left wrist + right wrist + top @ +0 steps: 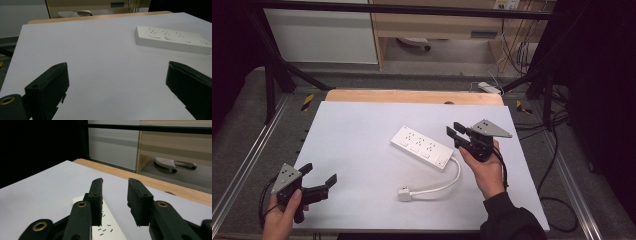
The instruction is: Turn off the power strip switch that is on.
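Bring the right hand-held gripper (454, 131), jaws partly spread and empty just beyond the white plastic power strip (423, 147) mid-worktop (357, 125), down squarely across it; keep the left hand-held gripper (319, 174) near-left, wide open.

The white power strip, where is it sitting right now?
In the high view the power strip lies flat near the middle of the white table, just left of the right gripper.
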`<state>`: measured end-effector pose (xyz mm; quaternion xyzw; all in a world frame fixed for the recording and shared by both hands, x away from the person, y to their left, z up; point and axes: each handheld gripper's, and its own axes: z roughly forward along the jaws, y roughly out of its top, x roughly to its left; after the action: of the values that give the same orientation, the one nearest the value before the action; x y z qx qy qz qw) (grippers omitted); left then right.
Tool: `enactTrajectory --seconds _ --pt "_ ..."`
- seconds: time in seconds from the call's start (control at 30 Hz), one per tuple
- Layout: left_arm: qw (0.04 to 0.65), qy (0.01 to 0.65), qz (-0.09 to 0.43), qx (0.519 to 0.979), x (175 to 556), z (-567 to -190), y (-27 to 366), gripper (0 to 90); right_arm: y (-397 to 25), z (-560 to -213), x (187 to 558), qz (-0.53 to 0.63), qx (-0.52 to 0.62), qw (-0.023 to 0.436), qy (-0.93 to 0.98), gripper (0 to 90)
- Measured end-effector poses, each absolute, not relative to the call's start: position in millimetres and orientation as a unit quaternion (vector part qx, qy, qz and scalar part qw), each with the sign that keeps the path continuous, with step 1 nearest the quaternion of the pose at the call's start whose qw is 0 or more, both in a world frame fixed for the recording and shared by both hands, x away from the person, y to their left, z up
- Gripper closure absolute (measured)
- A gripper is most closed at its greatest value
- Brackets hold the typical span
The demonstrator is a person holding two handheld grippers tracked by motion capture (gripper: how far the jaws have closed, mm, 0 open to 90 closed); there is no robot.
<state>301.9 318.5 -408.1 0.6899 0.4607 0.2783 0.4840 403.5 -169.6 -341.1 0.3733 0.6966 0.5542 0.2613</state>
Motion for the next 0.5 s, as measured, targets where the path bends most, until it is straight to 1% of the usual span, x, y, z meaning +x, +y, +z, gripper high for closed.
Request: enactTrajectory --seconds 0.5 --pt "0.486 0.457 0.280 0.691 301.4 -407.7 317.8 4.7 -145.6 -351.8 414.5 0.556 0.352 0.251 0.710 85.3"
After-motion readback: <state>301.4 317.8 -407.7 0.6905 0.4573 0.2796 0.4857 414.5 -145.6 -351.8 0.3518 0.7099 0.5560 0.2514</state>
